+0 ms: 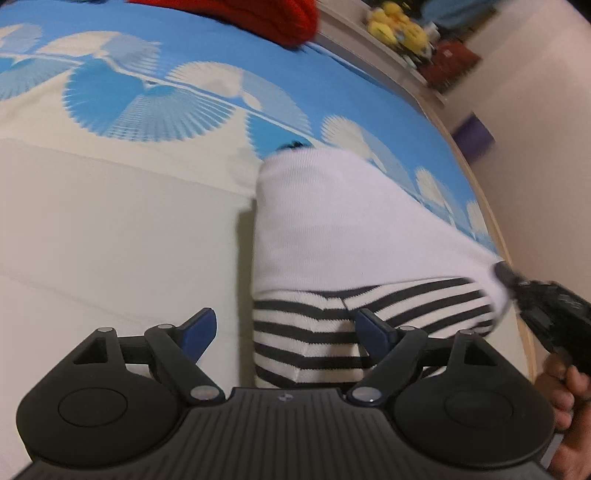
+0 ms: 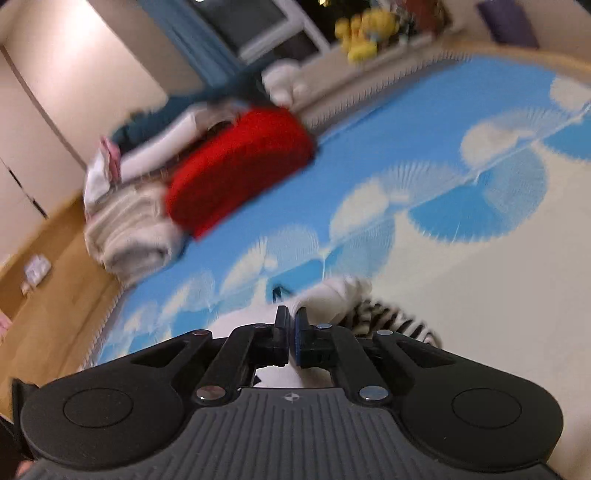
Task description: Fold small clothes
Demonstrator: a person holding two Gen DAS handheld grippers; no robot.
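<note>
A small white garment (image 1: 332, 229) with black-and-white striped parts (image 1: 310, 336) lies on the bed. My left gripper (image 1: 284, 328) is open, its blue fingers astride the striped end, not clamping it. My right gripper (image 2: 291, 321) is shut on the garment's white edge; it shows at the right of the left wrist view (image 1: 506, 277), pulling that corner up. The garment (image 2: 343, 295) bunches just beyond the right fingers, stripes (image 2: 391, 321) to their right.
The bed sheet (image 1: 207, 48) is blue with white fan shapes, cream nearer me. A red folded item (image 2: 240, 166) and a pile of folded clothes (image 2: 129, 229) sit at the far side. Yellow plush toys (image 2: 365, 33) stand on a shelf. Wooden floor (image 2: 48, 280) lies left.
</note>
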